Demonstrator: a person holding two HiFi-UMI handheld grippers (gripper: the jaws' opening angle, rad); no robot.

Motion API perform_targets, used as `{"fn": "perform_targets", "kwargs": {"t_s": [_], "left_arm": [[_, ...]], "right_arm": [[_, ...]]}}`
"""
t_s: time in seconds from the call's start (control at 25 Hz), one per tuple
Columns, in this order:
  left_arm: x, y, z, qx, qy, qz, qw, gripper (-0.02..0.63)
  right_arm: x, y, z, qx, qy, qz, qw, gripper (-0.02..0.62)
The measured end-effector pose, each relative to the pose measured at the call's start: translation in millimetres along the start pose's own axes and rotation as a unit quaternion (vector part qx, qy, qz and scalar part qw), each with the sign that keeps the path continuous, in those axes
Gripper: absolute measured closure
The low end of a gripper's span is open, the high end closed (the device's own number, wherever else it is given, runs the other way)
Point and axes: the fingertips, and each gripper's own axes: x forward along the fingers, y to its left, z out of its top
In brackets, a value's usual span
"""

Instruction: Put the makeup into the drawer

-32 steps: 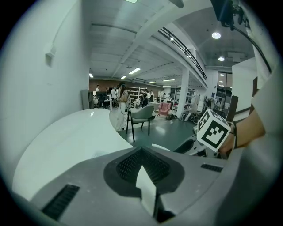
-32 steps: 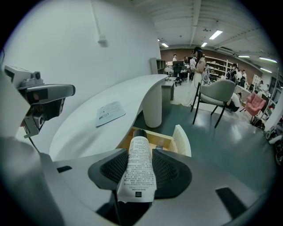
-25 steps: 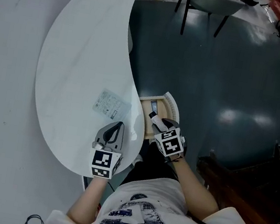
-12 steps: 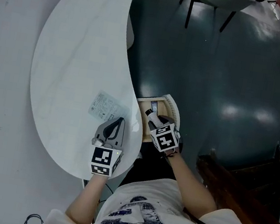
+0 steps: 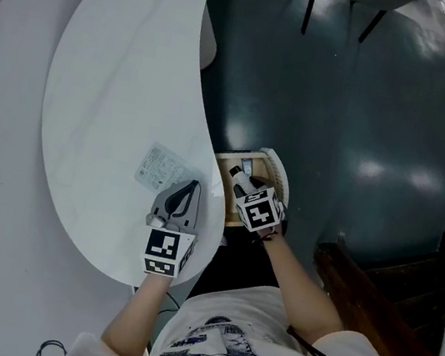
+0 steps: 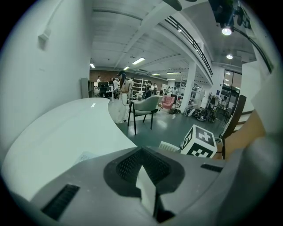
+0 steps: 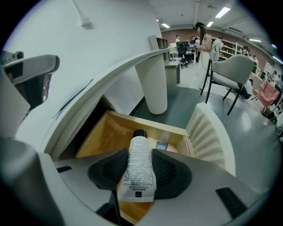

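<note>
My right gripper (image 7: 140, 153) is shut on a white makeup tube (image 7: 140, 170) with fine print and a black cap (image 7: 139, 133). The cap points down into the open wooden drawer (image 7: 104, 132). In the head view this gripper (image 5: 247, 192) hangs over the drawer (image 5: 223, 183) beside the table's edge. A small bluish item (image 7: 162, 145) lies on the drawer floor beyond the cap. My left gripper (image 5: 194, 187) hovers over the white table (image 5: 122, 72), left of the drawer, its jaws shut with nothing seen held (image 6: 142, 150).
The drawer's ribbed white front (image 7: 208, 132) stands to the right of the tube. A clear printed packet (image 5: 160, 169) lies on the table ahead of the left gripper. The table's pedestal (image 7: 152, 84) and a chair (image 7: 230, 70) stand on the dark floor beyond.
My right gripper has sunk with the tube, from beside the drawer's front to over the drawer. The left gripper has shifted a little over the table near its edge.
</note>
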Motion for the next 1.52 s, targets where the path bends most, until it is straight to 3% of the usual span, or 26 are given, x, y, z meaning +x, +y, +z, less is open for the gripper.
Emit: {"fn": "perform_targets", "kwargs": {"t_s": [0.64,1.52], "left_arm": [[22.0,7.3,-8.8,-0.002,0.021,0.01,0.9997,0.56],[39.6,11.3,-9.3,-0.019,0.038,0.021,0.9989,0.56]], "right_arm": [[65.1,-8.0,-19.6,0.011,0.048,0.012,0.999,0.408],[93.9,-26.9,-28.5,0.026,0.073,0.009,0.997,0.408]]}}
